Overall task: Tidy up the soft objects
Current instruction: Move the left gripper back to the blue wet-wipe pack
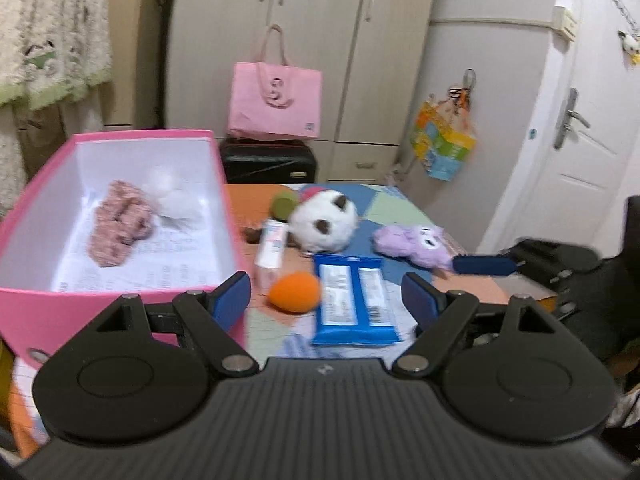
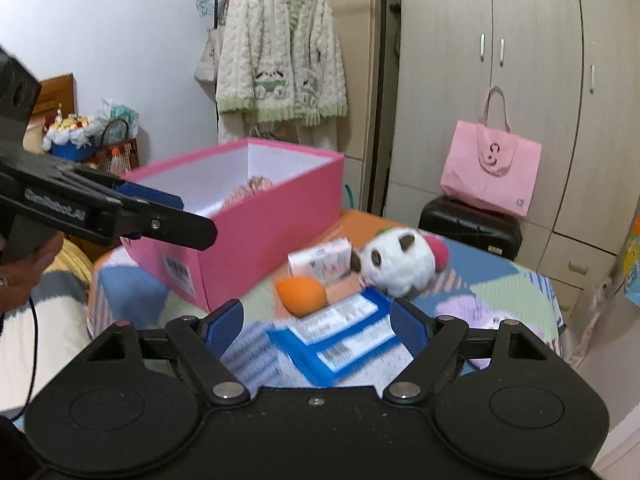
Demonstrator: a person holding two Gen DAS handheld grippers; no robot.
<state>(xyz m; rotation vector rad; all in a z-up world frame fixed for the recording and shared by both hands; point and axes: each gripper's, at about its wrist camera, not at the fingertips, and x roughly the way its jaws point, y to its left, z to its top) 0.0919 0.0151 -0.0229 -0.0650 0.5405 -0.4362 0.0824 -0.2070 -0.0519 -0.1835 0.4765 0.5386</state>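
Both tools are hanging above the near edge of the table (image 1: 404, 204), fingers spread wide with nothing between them. The left gripper (image 1: 330, 300) is hovering by the pink box's (image 1: 120, 312) near corner. The right gripper (image 2: 318, 326) is hovering over the blue packet (image 2: 340, 336).

The box is sitting along the table's left edge, holding a pink knit piece (image 1: 120, 228) and a white fluffy piece (image 1: 172, 196). The orange ball (image 1: 295, 292), white tube (image 1: 272, 248), panda toy (image 1: 324, 220) and purple toy (image 1: 416, 246) are crowding the middle, the purple toy lying toward the right edge. Bare cloth is showing only at the far right corner.
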